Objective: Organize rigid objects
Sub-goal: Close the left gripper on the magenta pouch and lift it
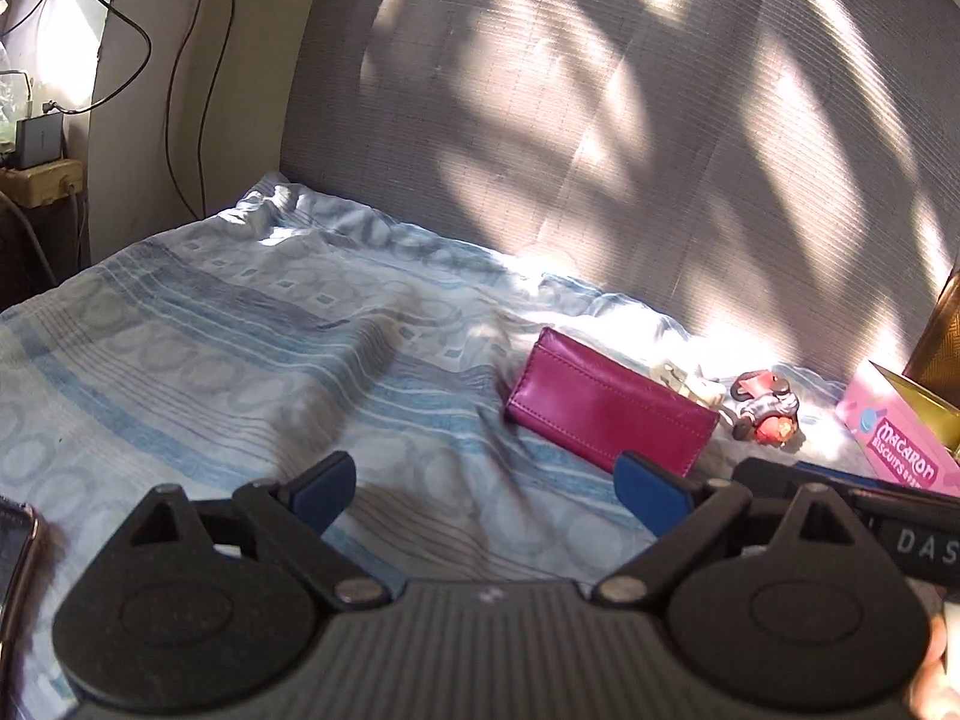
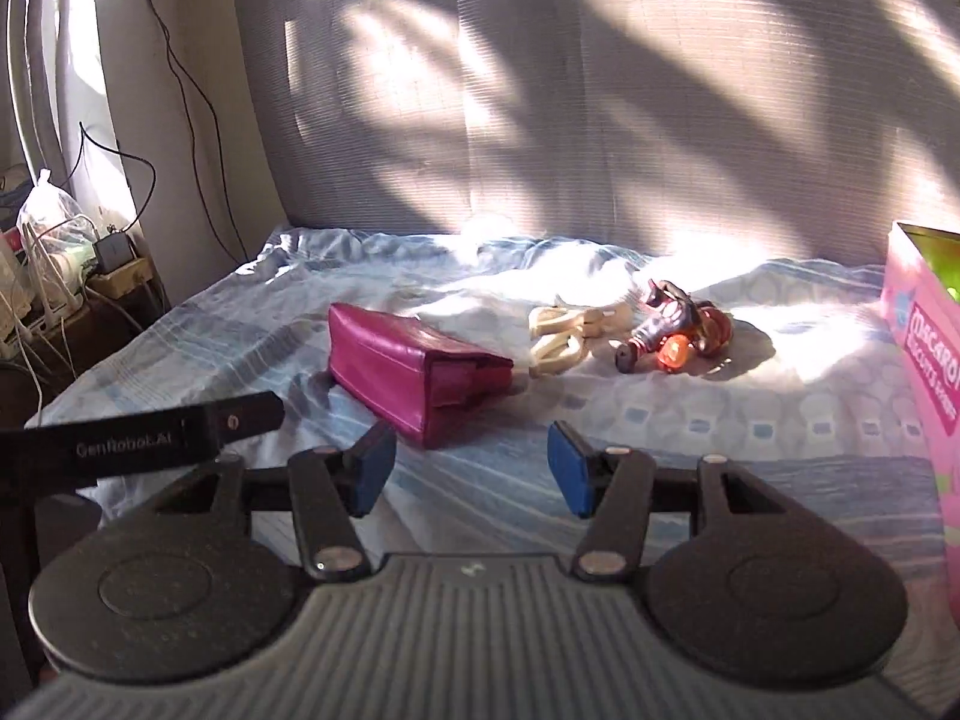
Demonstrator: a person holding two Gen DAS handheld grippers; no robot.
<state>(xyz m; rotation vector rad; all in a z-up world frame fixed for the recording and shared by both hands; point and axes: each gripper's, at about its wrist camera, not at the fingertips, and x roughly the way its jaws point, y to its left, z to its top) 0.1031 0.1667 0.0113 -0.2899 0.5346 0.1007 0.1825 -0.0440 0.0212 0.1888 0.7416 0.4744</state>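
Lying on the blue patterned bed sheet (image 2: 720, 420) are one magenta wallet (image 2: 414, 372), one cream clip (image 2: 564, 333) just beside it, and one red toy figure (image 2: 675, 333) near the clip. One pink Macaron box (image 2: 924, 348) stands at the right edge. Both the left tongs (image 1: 483, 492) and right tongs (image 2: 474, 468) are spread apart and empty, hanging above the sheet, short of the wallet
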